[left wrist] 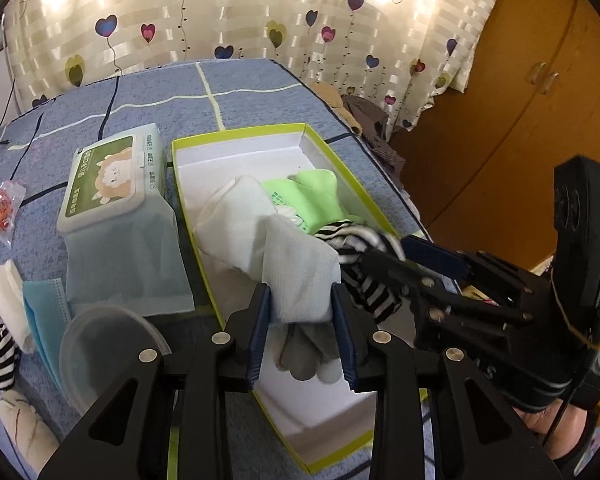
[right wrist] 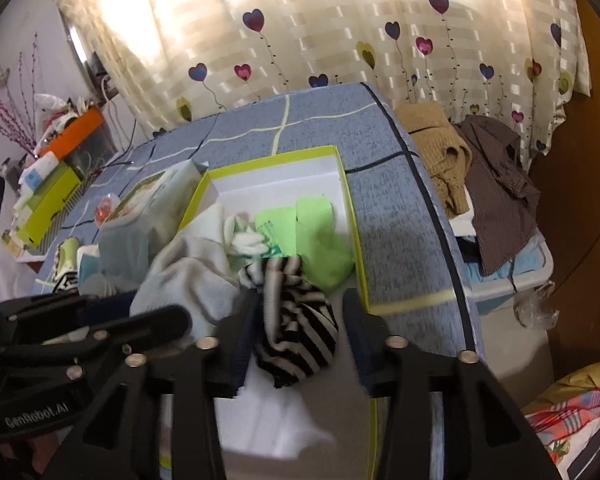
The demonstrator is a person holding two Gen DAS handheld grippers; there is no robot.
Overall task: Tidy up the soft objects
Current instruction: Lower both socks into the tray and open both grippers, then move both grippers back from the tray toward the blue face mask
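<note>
Fingers of the left gripper (left wrist: pixel 300 312) stand apart around a fold of white waffle-textured cloth (left wrist: pixel 300 272), their blue pads close to its edges though seemingly not pinching it; a grey felt-like piece (left wrist: pixel 304 354) lies just below. The right gripper (right wrist: pixel 296 340) is released too, its fingers spread either side of a limp black-and-white striped sock (right wrist: pixel 296 336) that sags between them without being squeezed. All this soft stuff sits inside a shallow rectangular box (left wrist: pixel 236 148), white card inside with a lime-green rim, resting on a blue bedspread (left wrist: pixel 260 92) with pale grid lines. Further in lie smooth green socks (left wrist: pixel 312 196). Only the left view shows the wet-wipes pack (left wrist: pixel 108 176), the blue face mask (left wrist: pixel 44 312) and a clear round lid (left wrist: pixel 108 356). Only the right view shows crumpled brown clothes (right wrist: pixel 496 176) beyond the bed's edge. Heart-printed curtains (right wrist: pixel 340 20) hang behind.
</note>
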